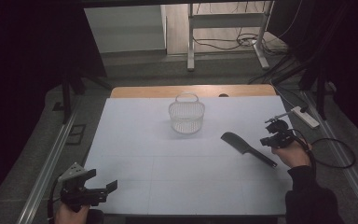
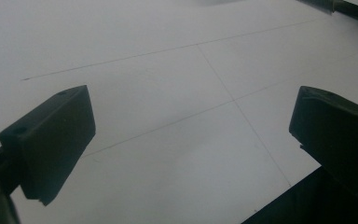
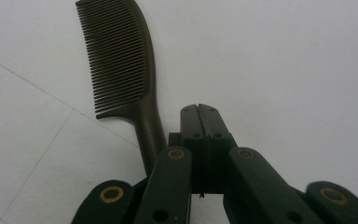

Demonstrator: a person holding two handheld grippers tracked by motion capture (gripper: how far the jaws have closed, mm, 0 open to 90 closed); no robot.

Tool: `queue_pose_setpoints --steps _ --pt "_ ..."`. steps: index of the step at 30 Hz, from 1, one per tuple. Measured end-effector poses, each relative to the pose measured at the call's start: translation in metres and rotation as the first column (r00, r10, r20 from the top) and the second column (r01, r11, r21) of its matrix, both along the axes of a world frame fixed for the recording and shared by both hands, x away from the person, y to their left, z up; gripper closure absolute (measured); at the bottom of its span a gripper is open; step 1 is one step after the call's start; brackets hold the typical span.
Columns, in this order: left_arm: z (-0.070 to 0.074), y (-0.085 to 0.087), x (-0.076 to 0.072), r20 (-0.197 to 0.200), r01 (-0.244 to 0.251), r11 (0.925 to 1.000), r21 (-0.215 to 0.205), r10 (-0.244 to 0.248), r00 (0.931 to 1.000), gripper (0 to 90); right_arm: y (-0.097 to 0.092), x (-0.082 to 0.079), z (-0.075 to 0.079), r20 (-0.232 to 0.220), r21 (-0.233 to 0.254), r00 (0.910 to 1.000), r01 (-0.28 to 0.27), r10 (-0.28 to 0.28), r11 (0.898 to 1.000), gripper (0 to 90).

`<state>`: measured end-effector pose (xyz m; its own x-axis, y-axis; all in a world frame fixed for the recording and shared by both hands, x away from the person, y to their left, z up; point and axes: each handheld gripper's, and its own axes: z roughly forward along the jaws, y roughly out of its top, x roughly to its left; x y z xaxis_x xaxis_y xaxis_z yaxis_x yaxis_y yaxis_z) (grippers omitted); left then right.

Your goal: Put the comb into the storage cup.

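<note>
The right gripper (image 3: 200, 108) rises from the bottom edge with its two black jaws pressed flat together, nothing showing between them; a dark comb (image 3: 121, 60) lies on the white table surface (image 3: 284, 60) up and to the left of the jaw tips; its teeth point left, away from the tool; its handle curves down and passes just beside the jaws' left side, slipping behind the linkage; thin lines cross the table at left.

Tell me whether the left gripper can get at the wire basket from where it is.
Probably yes: the left gripper sits open at the near left corner, and bare white table lies between it and the wire basket. The comb lies off to the right.
</note>
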<state>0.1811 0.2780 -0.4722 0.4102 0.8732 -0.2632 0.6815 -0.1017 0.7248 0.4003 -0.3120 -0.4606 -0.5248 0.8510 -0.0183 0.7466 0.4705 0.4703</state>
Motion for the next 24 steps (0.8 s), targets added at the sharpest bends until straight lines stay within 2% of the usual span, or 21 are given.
queue_pose_setpoints --steps 15,19,24 --pt "0.0 0.0 0.0 0.001 0.002 1.0 -0.002 -0.002 1.0 0.9 -0.007 -0.002 -0.025 -0.051 -0.018 0.9986 0.008 -0.009 1.0 89.4" --pt "0.0 0.0 0.0 0.001 0.002 1.0 -0.003 -0.002 1.0 0.9 -0.01 -0.003 -0.032 -0.07 -0.036 0.9975 0.008 -0.011 0.999 89.4" --pt "0.0 0.0 0.0 0.002 0.002 1.0 -0.003 -0.002 1.0 1.0 -0.01 -0.006 -0.032 -0.061 -0.031 0.9981 0.008 -0.01 0.999 89.5"
